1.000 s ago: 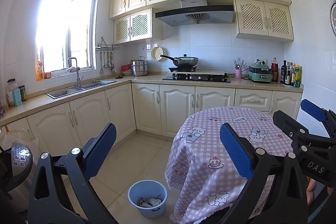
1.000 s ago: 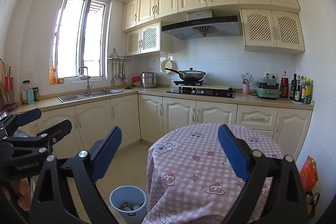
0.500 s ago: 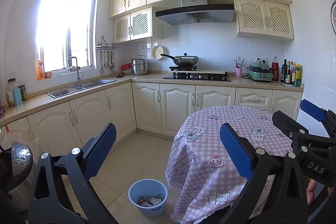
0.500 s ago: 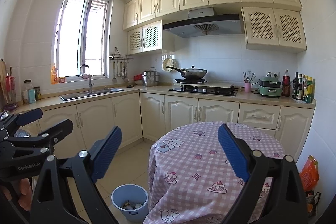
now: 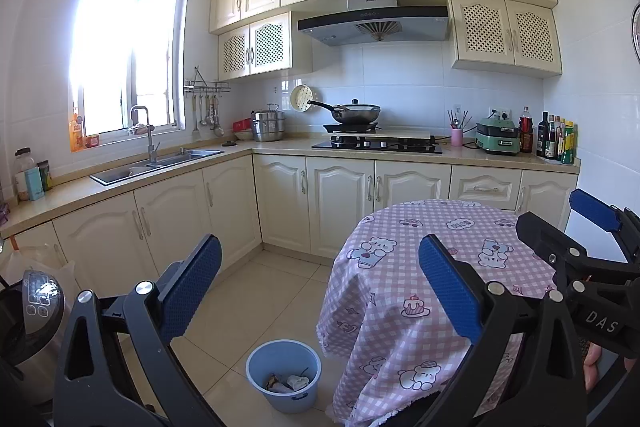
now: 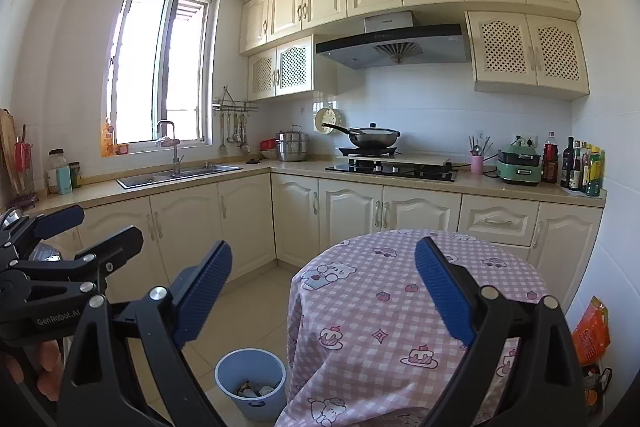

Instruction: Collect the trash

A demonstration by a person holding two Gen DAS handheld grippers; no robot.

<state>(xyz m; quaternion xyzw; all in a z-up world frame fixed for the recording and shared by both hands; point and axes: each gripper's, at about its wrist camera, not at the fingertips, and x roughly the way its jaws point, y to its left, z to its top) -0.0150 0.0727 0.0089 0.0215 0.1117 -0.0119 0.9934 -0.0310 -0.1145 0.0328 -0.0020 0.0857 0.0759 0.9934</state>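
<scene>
**Trash in the bin, tabletop bare**

Cream cabinets and a sunlit window frame a small kitchen, where the round tabletop [image 6: 400,291] under its pink checked cloth shows no litter on the part I can see. Crumpled trash [image 5: 288,383] already lies at the bottom of the blue bin [image 5: 256,371], which stands on the floor tiles just beside the draped cloth. Both tools hang in the air holding nothing: the left gripper [image 5: 320,287] and right gripper [image 6: 323,289] each have their fingers spread wide apart. To my eye the collecting looks finished or nearly so. The tabletop's near edge is cut off behind the fingers, and what the scraps are I cannot tell.
</scene>
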